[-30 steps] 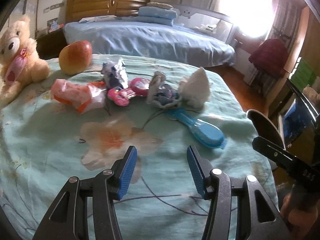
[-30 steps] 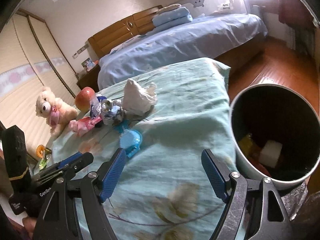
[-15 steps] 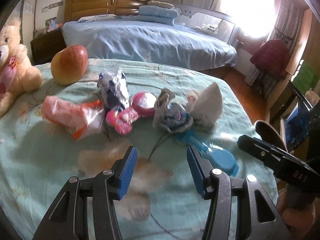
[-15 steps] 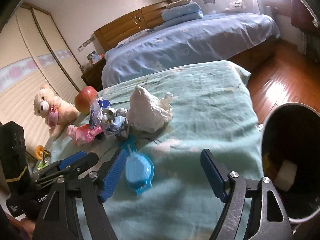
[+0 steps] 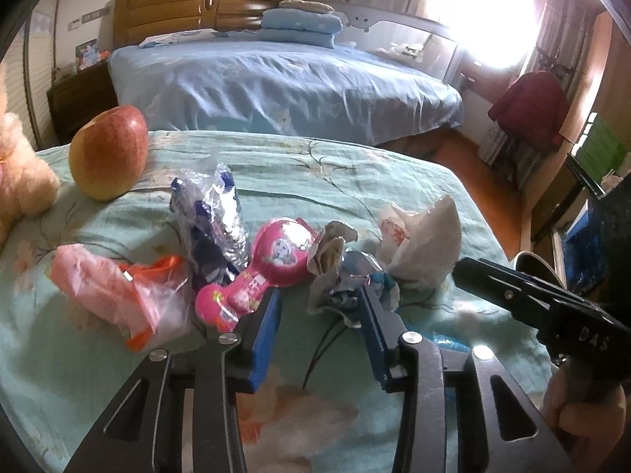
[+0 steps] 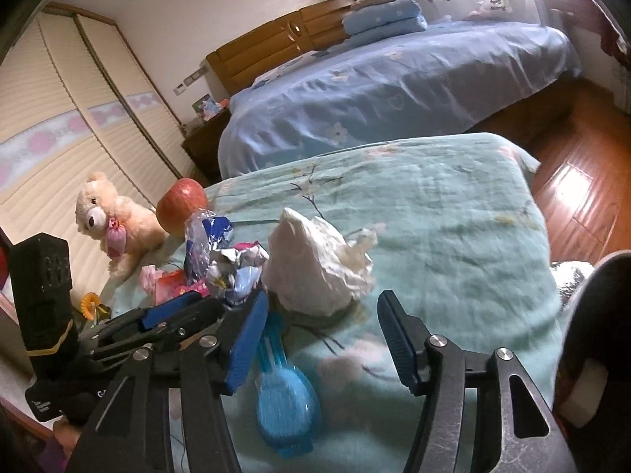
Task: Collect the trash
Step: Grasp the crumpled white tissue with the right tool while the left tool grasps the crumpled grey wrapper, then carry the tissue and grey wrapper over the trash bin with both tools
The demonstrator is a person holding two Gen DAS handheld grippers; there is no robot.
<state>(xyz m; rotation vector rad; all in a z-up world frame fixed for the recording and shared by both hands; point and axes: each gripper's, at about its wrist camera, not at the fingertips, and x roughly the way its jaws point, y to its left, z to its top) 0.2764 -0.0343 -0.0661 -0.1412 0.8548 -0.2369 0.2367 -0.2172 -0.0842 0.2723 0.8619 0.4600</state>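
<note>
- A bed under a pale green floral cover (image 5: 355, 181) carries a cluster of litter and toys near its middle; the step in hand looks like the reach toward trash.
- The left gripper (image 5: 319, 311) has its fingers part-spread and closing; a crumpled foil wrapper (image 5: 339, 276) lies just ahead, at the right fingertip, not yet pinched.
- The right gripper (image 6: 323, 319) has its fingers wider and closing; a crumpled white tissue (image 6: 319, 268) sits just beyond the tips, ungripped.
- Next, each gripper probably needs to advance until its scrap sits between the fingers, avoiding the blue brush (image 6: 286, 406).
- Only the right view shows the bin rim (image 6: 591, 287) off the bed's right edge; the left view better shows the pink toy (image 5: 272, 272), pink wrapper (image 5: 114, 295) and apple (image 5: 108, 151).
</note>
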